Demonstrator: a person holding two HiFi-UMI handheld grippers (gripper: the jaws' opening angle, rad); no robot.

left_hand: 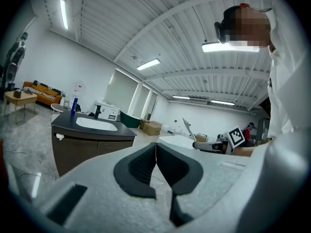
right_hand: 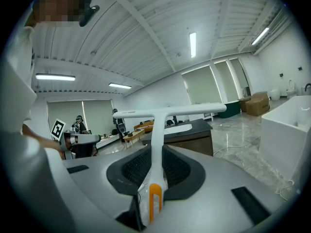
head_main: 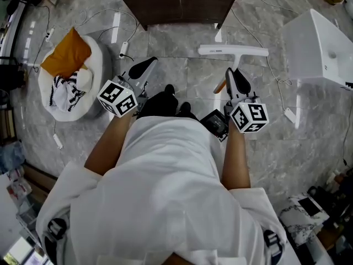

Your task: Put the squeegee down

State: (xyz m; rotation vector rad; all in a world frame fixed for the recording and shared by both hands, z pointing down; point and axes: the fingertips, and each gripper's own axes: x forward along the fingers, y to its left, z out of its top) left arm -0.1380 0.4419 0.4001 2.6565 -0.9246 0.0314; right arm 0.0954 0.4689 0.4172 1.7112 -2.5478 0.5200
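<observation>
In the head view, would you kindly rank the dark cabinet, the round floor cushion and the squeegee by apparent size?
1-2. The dark cabinet and the round floor cushion look about alike; the cabinet is cropped.
3. The squeegee, clearly smallest.

The floor (head_main: 182,76) is grey marbled tile with pale reflections of ceiling lights. At the top centre of the head view a dark wooden cabinet (head_main: 179,1) stands on it. A round white cushion bed (head_main: 98,65) sits at the left, and a white tub (head_main: 317,46) at the upper right. Thin cables (head_main: 268,65) trail across the tiles, with a white plug strip (head_main: 124,48) near the cabinet and a white adapter (head_main: 289,115) at the right.
</observation>
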